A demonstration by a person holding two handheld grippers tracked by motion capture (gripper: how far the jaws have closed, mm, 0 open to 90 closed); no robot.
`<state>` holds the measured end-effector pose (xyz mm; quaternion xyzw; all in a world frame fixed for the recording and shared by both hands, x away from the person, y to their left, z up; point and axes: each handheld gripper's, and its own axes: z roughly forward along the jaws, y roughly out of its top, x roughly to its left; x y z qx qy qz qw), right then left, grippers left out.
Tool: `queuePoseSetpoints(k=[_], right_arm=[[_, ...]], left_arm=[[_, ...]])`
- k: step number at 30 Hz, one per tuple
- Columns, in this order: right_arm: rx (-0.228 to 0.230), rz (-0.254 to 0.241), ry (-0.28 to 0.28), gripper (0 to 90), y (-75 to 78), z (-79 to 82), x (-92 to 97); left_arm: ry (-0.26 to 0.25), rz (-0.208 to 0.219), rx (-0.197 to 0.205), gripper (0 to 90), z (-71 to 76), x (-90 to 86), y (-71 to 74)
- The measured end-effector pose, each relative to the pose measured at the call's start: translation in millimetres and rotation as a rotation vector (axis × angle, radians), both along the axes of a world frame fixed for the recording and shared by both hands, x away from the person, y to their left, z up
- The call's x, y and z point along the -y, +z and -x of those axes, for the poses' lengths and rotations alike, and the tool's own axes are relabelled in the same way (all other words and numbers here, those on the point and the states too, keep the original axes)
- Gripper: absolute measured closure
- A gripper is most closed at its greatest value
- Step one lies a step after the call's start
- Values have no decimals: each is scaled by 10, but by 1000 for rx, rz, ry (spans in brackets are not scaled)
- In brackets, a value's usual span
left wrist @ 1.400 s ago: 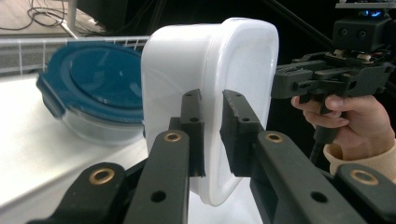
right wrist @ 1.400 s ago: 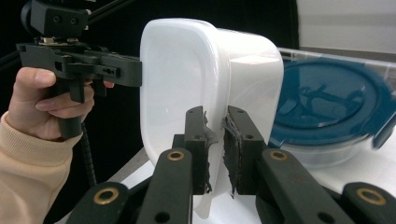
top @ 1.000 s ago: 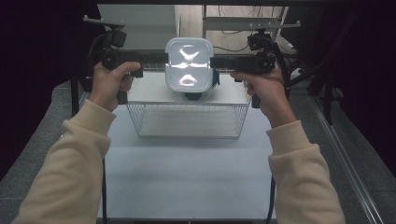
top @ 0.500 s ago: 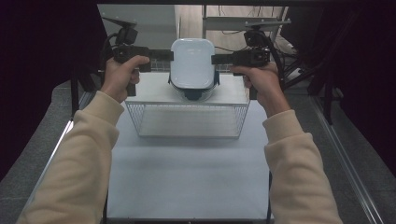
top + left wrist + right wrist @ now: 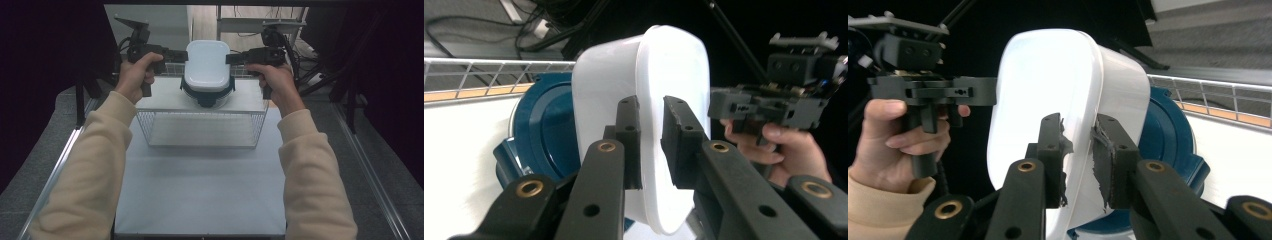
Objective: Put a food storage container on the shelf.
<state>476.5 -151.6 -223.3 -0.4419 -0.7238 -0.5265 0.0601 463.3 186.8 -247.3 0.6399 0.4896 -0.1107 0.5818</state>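
The white container [image 5: 207,65] sits upside down on a blue lid [image 5: 207,95] atop the wire basket [image 5: 200,127], long axis running 12 to 6 o'clock. The left gripper [image 5: 181,55] at 9 o'clock grasps its rim, as does the right gripper [image 5: 233,58] at 3, whose jaws have just been opening. The 2 gripper views add the rim between the pads [image 5: 1060,150].

Left gripper [image 5: 181,55] and right gripper [image 5: 231,58] level, facing inward (jaws narrowly parted), arms outstretched.

A: Container [image 5: 207,65] posn?
B: On lid/base [image 5: 207,95], atop shelf [image 5: 165,97] of wire basket [image 5: 200,127], far end of table [image 5: 200,190].
A: Grippers?
B: Left gripper [image 5: 181,55] at container's left edge, right gripper [image 5: 232,58] at right edge; container btwn them.
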Motion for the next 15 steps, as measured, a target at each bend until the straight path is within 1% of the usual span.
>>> queuePoseSetpoints(k=[2,6,7,10,11,15], right_arm=[[-21,-10,-8,721,-22,-58,-2],[-84,-49,-33,702,-81,-181,-1],[-102,-62,-38,697,-102,-216,3],[-126,-80,-48,681,-157,-285,11],[-134,-88,-52,676,-183,-309,11],[-141,-108,-68,674,-249,-353,-2]], left_arm=[[8,19,-23,782,-80,-8,-38],[24,39,-53,769,-193,-12,-99],[27,45,-55,767,-207,-11,-113],[34,65,-63,759,-245,-8,-162],[41,62,-65,754,-249,-6,-170],[48,44,-67,743,-264,-18,-206]])
